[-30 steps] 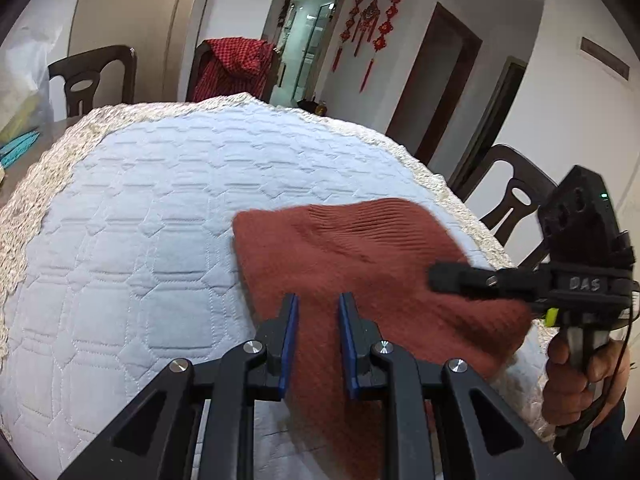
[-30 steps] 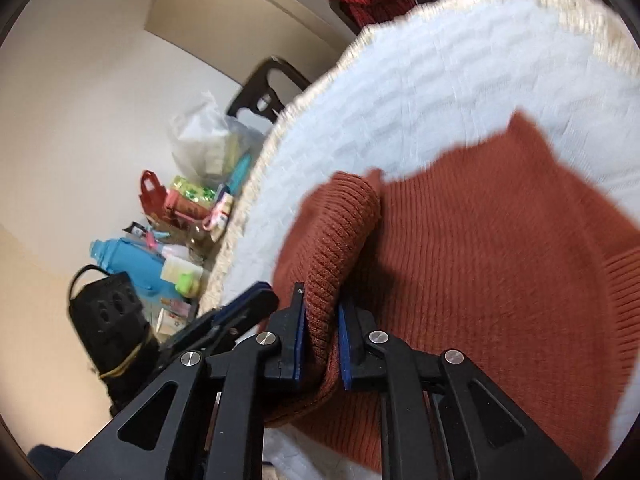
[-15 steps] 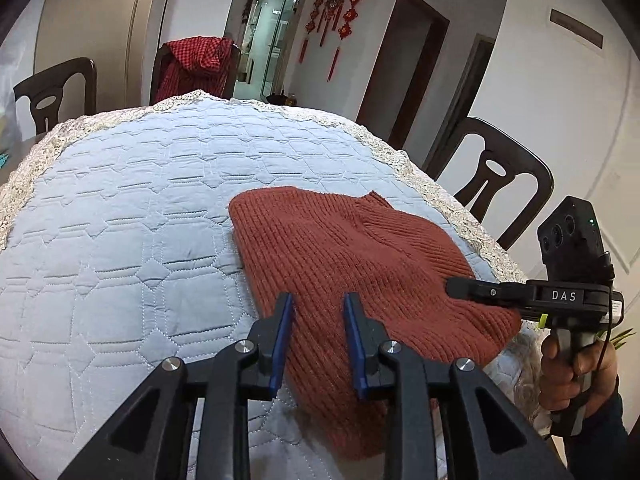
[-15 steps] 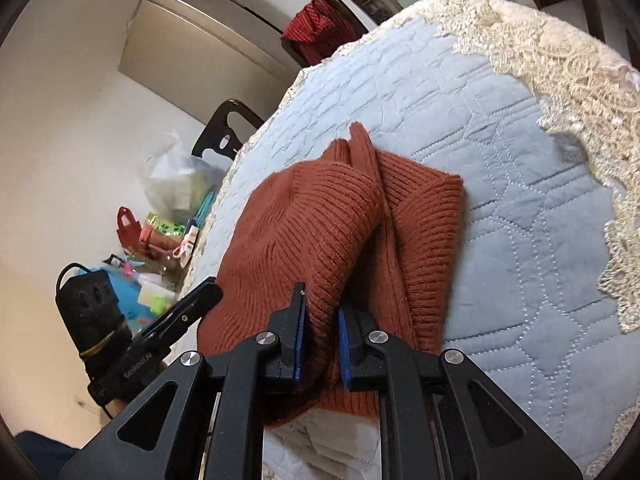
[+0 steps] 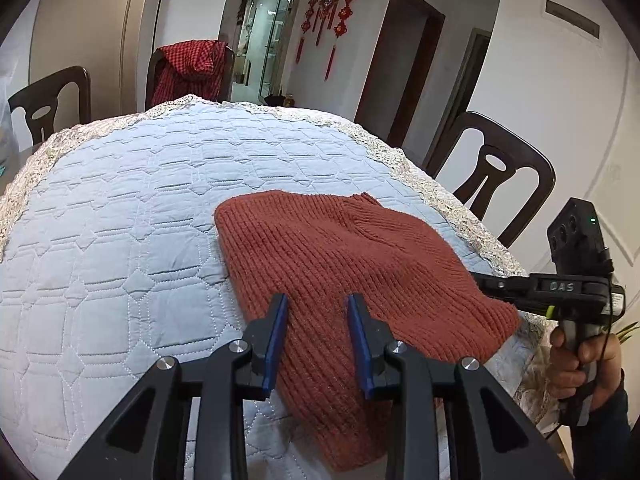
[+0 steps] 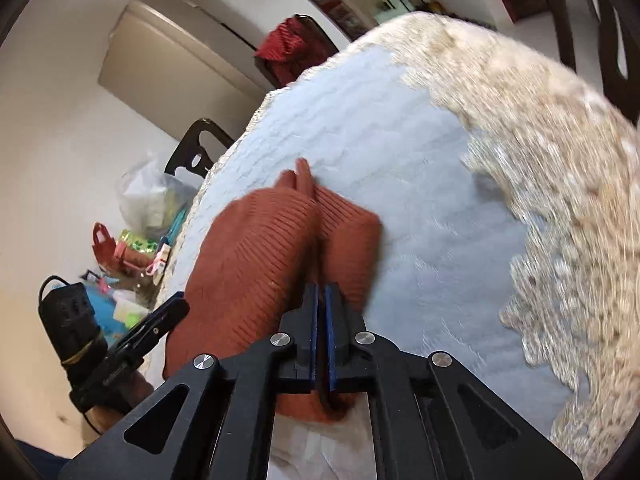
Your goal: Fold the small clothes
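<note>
Left wrist view: we see our left gripper (image 5: pixel 316 344) hovering just above a rust-red ribbed knit garment (image 5: pixel 348 272). Its blue-padded jaws have just been opening, and they stand apart with nothing pinched between them. The garment lies flat near the right edge of a pale blue quilted table cover (image 5: pixel 120 220) with a cream lace border. At far right, a hand (image 5: pixel 584 364) holds our right gripper (image 5: pixel 486 280), whose tip sits at the garment's right edge; from here we cannot tell how its jaws stand. Dark wooden chairs ring the table.

Right wrist view: motion blurs this picture. We see the right gripper's jaws, which have just been closing, now clenched nearly together, blue pad to blue pad. The knit lies under and ahead of them in two soft ridges, but whether any fabric is caught between the pads is too blurred to say. The left gripper (image 6: pixel 160 316) appears at lower left.

We judge that the stretchy knit could slip from so narrow a pinch, or drag and bunch across the quilt, spoiling the fold. Lying this near the edge, it could also slide off the table.
</note>
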`<state>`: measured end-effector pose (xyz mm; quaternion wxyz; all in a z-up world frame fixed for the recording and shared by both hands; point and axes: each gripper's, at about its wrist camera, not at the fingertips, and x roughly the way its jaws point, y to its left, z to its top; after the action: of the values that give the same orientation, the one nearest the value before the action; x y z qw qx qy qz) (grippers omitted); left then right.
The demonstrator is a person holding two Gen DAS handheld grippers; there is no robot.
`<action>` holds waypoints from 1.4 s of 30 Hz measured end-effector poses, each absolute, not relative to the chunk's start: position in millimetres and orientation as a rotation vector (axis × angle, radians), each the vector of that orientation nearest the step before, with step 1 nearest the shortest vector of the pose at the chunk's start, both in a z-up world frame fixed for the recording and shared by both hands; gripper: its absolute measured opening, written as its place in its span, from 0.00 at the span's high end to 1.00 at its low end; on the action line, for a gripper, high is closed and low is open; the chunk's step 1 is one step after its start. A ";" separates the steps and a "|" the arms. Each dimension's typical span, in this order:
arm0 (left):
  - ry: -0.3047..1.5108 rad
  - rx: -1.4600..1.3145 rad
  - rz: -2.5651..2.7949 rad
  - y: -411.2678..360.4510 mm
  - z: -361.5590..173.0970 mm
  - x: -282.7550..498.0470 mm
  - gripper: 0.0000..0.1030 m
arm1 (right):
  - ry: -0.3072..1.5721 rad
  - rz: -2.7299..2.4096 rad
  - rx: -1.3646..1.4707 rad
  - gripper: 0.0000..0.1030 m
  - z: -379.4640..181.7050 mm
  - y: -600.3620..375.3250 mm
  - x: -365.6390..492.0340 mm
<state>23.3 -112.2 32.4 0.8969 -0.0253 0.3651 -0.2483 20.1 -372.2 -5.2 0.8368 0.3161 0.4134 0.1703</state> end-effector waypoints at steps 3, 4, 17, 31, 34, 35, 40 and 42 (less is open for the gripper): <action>0.760 -0.063 -0.518 -109.5 32.9 24.2 0.68 | 0.854 0.386 0.729 0.96 0.6 -378.0 15.6; 0.761 -0.066 -0.518 -108.8 33.2 24.3 0.68 | 0.844 0.397 0.745 0.95 3.9 -378.9 14.5; 0.755 -0.045 -0.509 -112.5 32.3 22.1 0.67 | 0.929 0.501 0.778 0.57 3.2 -356.5 15.8; 0.745 0.002 -0.531 -130.2 35.5 21.7 0.67 | 0.854 0.402 0.667 0.90 9.1 -366.2 17.4; 0.748 0.006 -0.526 -129.9 37.2 21.8 0.66 | 0.881 0.403 0.678 0.89 -2.8 -365.1 18.0; 0.752 0.003 -0.526 -128.1 39.6 21.9 0.66 | 0.883 0.400 0.681 0.87 -1.1 -366.7 17.2; 0.714 -0.015 -0.498 -121.7 52.3 31.3 0.66 | 0.795 0.334 0.559 0.87 36.2 -367.6 9.6; 0.726 -0.009 -0.475 -125.4 48.0 43.8 0.66 | 0.757 0.356 0.532 0.87 46.5 -363.3 13.0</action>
<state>43.8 -125.4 48.0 0.9075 -0.0043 0.3515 -0.2301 13.0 -363.3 46.5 0.8796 0.2552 0.3634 0.1706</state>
